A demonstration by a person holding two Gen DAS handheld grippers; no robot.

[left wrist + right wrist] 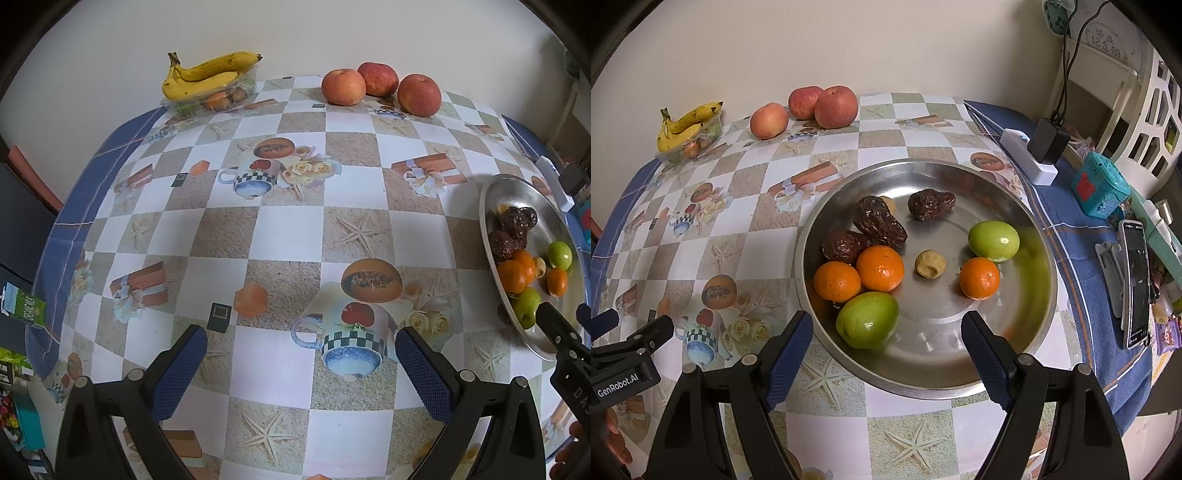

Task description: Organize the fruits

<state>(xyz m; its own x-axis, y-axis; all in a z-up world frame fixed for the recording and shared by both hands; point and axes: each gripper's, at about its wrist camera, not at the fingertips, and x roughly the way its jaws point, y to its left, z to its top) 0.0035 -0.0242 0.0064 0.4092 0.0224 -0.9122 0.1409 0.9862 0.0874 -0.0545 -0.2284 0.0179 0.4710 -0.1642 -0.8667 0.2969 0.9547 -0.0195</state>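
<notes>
A steel plate (1015, 332) holds three oranges (880, 268), two green fruits (867, 319), three dark dates (879, 220) and a small beige fruit (930, 263). My right gripper (886, 330) is open and empty, just above the plate's near rim by the nearer green fruit. My left gripper (301, 345) is open and empty over the bare tablecloth, left of the plate (491, 206). Three apples (343, 86) sit at the far edge. Bananas (207, 74) lie on a clear tray (207, 101) at the far left.
The table has a checked patterned cloth (288, 232). To the right of the plate are a white power strip with a black charger (1039, 155), a teal toy box (1099, 190) and a phone (1136, 284). A green carton (22, 308) is off the table's left edge.
</notes>
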